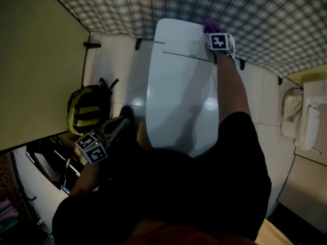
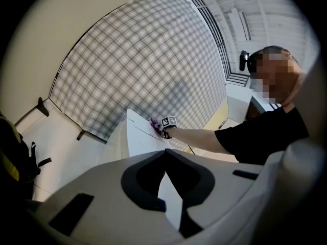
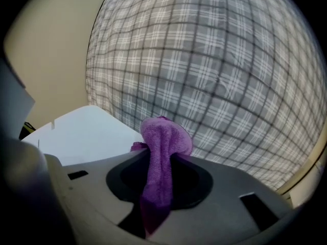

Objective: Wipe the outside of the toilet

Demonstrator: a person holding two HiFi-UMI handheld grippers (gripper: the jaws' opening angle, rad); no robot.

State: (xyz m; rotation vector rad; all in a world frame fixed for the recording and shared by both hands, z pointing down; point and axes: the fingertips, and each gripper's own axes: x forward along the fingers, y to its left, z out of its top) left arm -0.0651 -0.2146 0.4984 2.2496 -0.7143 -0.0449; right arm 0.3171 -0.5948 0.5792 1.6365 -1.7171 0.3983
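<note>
the right tongs (image 1: 211, 29) are stretched out at the far end of the toilet (image 1: 179, 96), pinching a purple cloth (image 1: 210, 24). in the right gripper view the right tongs (image 3: 158, 185) are pressed onto the cloth (image 3: 162, 149), which stands up in a folded bunch between them and hangs down below them. just under and to the left of those tongs lies the flat white top of the tank (image 3: 84, 131). the cloth sits at the tank's back right corner, though i can't tell whether it touches. straight ahead of them is the plaid wall (image 3: 219, 75).

the left tongs (image 1: 120, 121) hang low beside the left flank of the bowl, well apart from the right pair. in their own view the left tongs (image 2: 164, 154) are pressed together at the tips with nothing between them. beyond them rises the white toilet (image 2: 139, 137), with the person's outstretched arm (image 2: 196, 136) reaching across to the tank.

to the left of the left tongs, a yellow and black backpack (image 1: 88, 108) sits on the pale floor (image 1: 110, 60), near the toilet's side.
</note>
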